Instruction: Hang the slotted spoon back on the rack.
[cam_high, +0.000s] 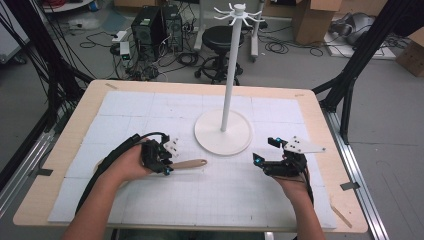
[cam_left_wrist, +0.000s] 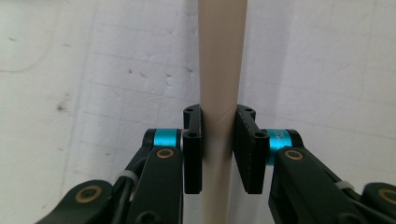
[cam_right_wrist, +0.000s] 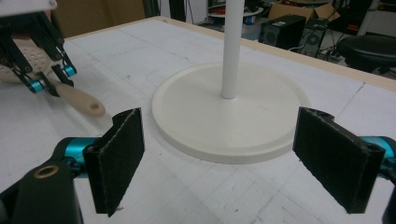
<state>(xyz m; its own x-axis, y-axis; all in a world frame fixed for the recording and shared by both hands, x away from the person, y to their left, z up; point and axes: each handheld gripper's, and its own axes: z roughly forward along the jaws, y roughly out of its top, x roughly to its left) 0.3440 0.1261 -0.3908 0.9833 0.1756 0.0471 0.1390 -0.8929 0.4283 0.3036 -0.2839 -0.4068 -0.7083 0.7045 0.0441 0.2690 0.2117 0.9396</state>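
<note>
A beige wooden utensil lies on the white mat, its handle (cam_high: 189, 163) pointing right toward the stand. My left gripper (cam_high: 167, 167) is shut on that handle (cam_left_wrist: 222, 56), with one black pad on each side of it. From the right gripper view the left gripper (cam_right_wrist: 49, 79) grips the handle (cam_right_wrist: 81, 103) short of its holed end, and a perforated head shows behind the jaws. My right gripper (cam_high: 265, 151) sits open to the right of the stand's base, jaws wide apart (cam_right_wrist: 233, 158) and nothing between them.
A white stand with a round base (cam_high: 222, 132) and a tall pole (cam_high: 231, 70) topped by hooks rises mid-table. The base (cam_right_wrist: 261, 126) lies just ahead of the right gripper. A black stool (cam_high: 222, 37), computers and boxes stand on the floor beyond the table.
</note>
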